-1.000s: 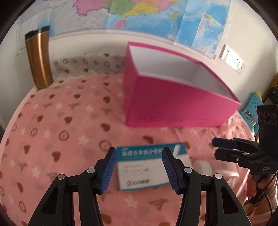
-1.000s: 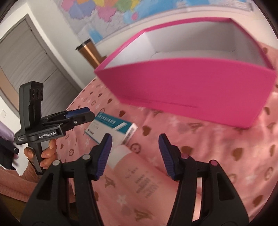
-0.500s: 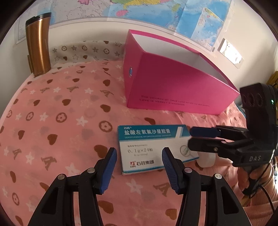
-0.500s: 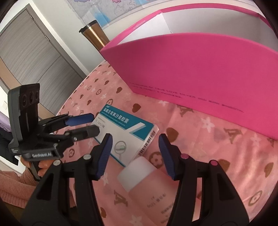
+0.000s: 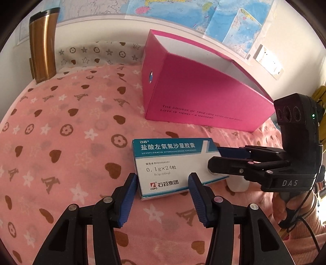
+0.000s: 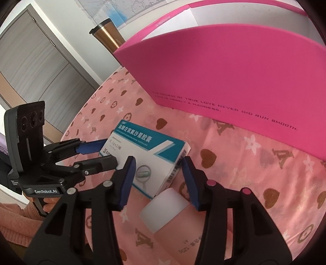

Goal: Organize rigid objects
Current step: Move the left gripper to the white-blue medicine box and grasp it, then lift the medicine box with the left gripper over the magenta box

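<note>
- Lying flat on the pink patterned cloth [image 5: 61,142], one medicine box [image 5: 173,165] sits just ahead of the left gripper [image 5: 162,195], whose blue fingers stand wide apart, one at each near corner of the box, holding nothing.
- At 3 o'clock in the left view, the right gripper [image 5: 213,161] reaches over the right end of the box; its fingers also stand wide apart, holding nothing. From that view I cannot tell if they touch the box.
- One pale pink bottle [image 6: 175,224] with a white cap [image 6: 163,208] lies between the right gripper's [image 6: 156,179] fingers, the cap touching the box's [image 6: 146,150] near end. In the left view this bottle is almost fully hidden behind the right gripper.
- Beyond, at 12 to 1 o'clock, one big magenta box [image 5: 199,97] stands open on top, apart from the medicine box. Its inside bottom is not visible.
- At 10 o'clock, far back, one copper travel mug [image 5: 41,49] stands upright at the cloth's edge.
- Maps [image 5: 203,14] cover the wall; their print is too small to read.
- The person's hands are mostly cut off at the frame edges.
</note>
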`<state>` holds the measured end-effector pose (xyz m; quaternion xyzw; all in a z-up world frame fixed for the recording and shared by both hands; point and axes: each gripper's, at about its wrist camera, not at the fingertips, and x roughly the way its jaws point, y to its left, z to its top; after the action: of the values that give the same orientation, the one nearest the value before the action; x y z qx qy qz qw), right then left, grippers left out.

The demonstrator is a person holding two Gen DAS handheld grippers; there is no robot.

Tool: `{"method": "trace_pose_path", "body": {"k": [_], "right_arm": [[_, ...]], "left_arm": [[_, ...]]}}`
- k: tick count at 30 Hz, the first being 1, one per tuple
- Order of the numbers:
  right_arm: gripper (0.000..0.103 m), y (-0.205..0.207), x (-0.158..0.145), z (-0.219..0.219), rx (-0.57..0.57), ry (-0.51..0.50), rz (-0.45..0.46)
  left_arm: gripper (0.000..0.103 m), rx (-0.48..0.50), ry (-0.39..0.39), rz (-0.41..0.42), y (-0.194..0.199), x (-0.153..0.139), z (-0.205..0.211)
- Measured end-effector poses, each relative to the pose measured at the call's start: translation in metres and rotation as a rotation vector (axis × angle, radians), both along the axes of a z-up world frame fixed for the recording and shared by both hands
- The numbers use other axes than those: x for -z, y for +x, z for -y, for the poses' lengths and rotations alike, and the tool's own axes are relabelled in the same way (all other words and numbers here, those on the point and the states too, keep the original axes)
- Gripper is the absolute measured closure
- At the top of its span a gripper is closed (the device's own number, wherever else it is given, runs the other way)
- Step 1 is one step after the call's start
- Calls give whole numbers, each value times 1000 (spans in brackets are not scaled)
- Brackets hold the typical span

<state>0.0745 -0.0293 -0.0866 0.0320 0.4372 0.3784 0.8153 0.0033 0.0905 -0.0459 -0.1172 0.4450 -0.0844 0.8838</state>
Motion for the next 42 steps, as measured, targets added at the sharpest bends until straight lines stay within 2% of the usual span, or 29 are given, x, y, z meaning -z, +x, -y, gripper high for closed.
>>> {"method": "trace_pose_path", "body": {"k": [17,26,33,42], "right_arm": [[53,-16,-37,20,16,37,98],[53,-20,-49,37,54,48,134],[53,-14,-50,40,65,45,111],[53,15,-25,19,53,19,41]], "left_arm": [[51,28,14,118,-3,-40,14],[51,68,21,143,-1,-50,30],[51,94,37,117,2,-43,38],[51,30,15,3,22,-8,22]]}}
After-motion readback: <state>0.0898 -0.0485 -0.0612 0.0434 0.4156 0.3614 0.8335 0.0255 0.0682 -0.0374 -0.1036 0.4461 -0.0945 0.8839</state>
